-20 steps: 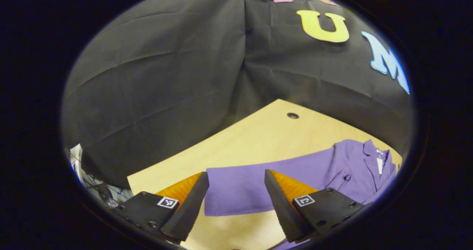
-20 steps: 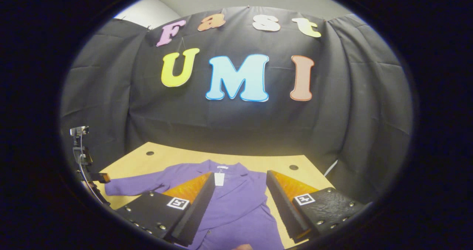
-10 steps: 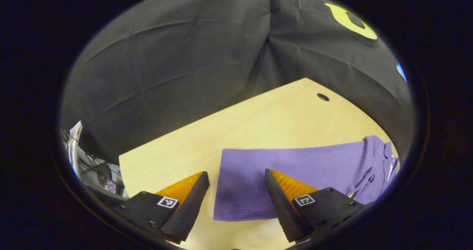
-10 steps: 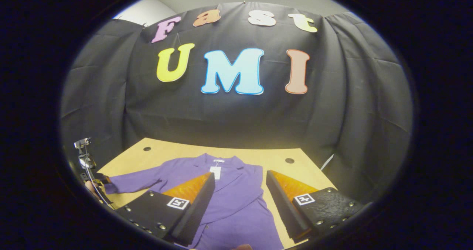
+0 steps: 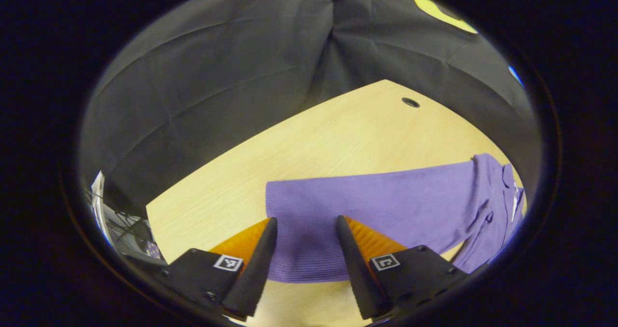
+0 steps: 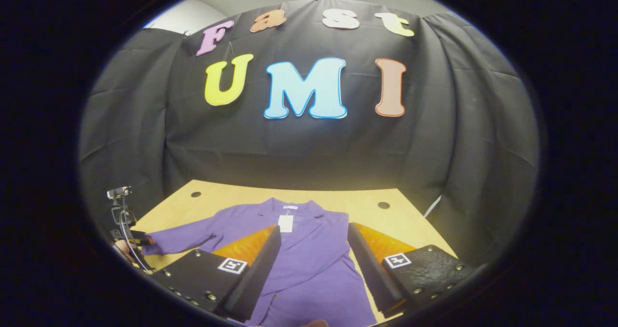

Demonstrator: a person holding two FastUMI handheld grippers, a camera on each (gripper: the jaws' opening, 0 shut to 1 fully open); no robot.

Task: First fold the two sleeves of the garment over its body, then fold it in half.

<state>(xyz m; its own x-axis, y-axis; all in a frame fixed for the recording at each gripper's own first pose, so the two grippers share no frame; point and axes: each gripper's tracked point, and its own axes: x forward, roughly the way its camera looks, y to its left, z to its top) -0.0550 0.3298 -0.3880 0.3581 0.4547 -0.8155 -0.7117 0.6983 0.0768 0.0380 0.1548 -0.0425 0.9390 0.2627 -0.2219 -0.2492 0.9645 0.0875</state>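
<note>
Garment (image 6: 309, 259): a purple jacket lying flat on the wooden counter (image 6: 367, 204), collar toward the booth's black cloth wall (image 6: 309, 153), with a white tag (image 6: 286, 223) at the neckline. From the right gripper view I see its body spread between the fingers of my right hand-held gripper (image 6: 314, 262), whose jaws stand wide apart, clamping nothing. One sleeve (image 6: 181, 237) stretches out sideways toward the counter's left edge, where the other hand-held gripper and the hand holding it show small and indistinct. In the left gripper view that same sleeve (image 5: 367, 206) lies straight across the counter (image 5: 299, 143), running to the jacket's shoulder and collar at the far right. Its cuff end sits between the fingers of my left hand-held gripper (image 5: 303, 254), which are parted on either side of the fabric; I cannot tell whether they touch it. Two round holes pierce the counter's far edge. Cables and equipment sit beyond the counter's left corner.
</note>
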